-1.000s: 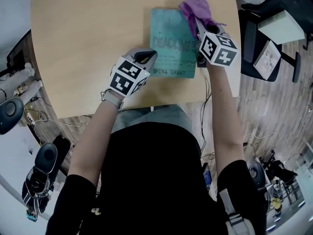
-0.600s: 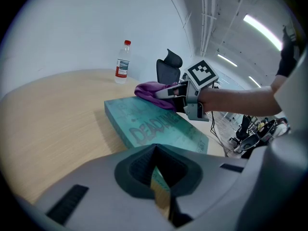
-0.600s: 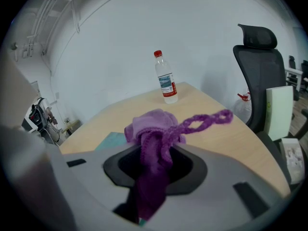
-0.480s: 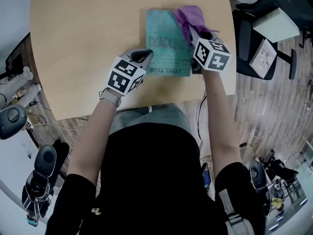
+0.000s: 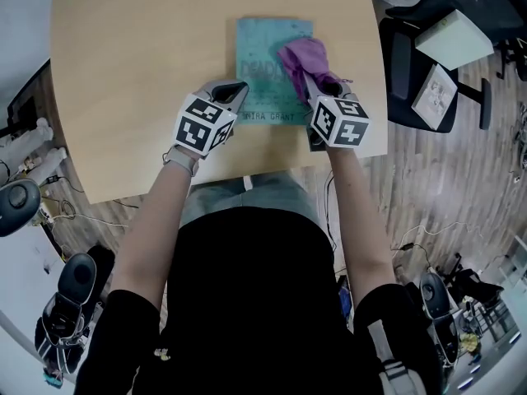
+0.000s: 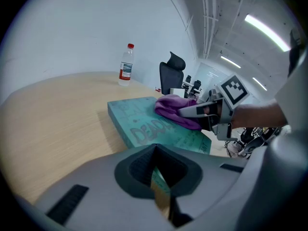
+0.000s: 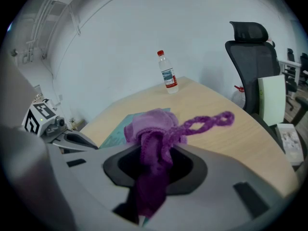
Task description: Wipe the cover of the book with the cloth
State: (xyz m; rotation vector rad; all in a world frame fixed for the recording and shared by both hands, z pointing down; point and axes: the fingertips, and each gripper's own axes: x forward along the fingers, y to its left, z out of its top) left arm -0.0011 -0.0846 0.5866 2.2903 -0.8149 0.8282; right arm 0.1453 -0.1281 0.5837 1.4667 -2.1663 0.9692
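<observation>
Head view: the book (image 5: 257, 64) is lying on the table (image 5: 123, 72) at 12 o'clock. Left gripper view: the left gripper (image 6: 161, 191), jaws together, is pushing down at its near corner, probably keeping it still. Right gripper view: the right gripper (image 7: 154, 167) is squeezing the cloth (image 7: 150, 129) for rubbing. Since before, the cloth is sliding from the book's 1 o'clock corner toward its middle.

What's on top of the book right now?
A purple cloth, gripped in the right tongs, lies on the teal book, on its cover. It hides part of the title; the shut left tongs overlap the near-left edge.
</observation>
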